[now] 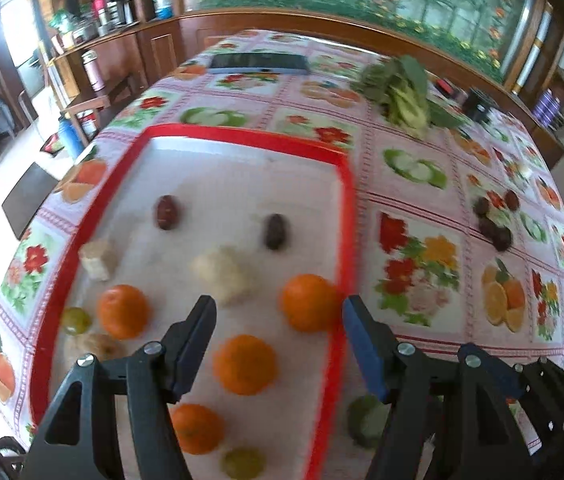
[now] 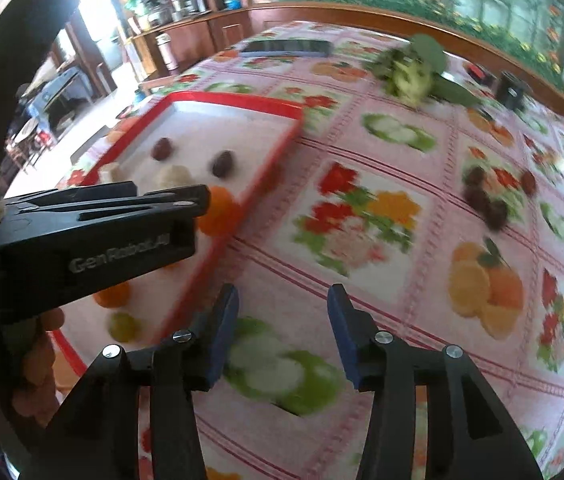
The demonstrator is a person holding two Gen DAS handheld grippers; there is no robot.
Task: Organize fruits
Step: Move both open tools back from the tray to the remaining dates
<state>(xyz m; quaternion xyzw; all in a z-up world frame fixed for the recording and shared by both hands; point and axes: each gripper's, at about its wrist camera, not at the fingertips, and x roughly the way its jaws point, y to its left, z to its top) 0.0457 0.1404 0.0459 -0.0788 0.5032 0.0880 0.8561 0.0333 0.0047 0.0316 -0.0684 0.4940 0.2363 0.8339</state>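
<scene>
Both tongs are shown spread and carrying nothing: the left tongs (image 1: 278, 312) are held low over the near end of the red-rimmed tray (image 1: 242, 133), the right tongs (image 2: 283, 300) over bare tablecloth just beside the tray's right rim. The fruits lie partly sorted: four oranges, one of them (image 1: 309, 302) touching the right rim, two dark dates (image 1: 276, 231) toward the tray's middle, pale chunks (image 1: 224, 272) between them, and green grapes at the near edge, while one green fruit (image 1: 365, 420) is seen outside the rim and a cluster of dark dates (image 2: 485, 204) is left on the bench toward its right edge. The step in hand is judged to be a fetch of a stray fruit; small round fruit is best straddled from above and closed on gently, so that rolling is avoided. Open room is offered across the bench's middle; the tray's raised rim and the leafy greens (image 1: 397, 92) near the far edge are to be cleared.
</scene>
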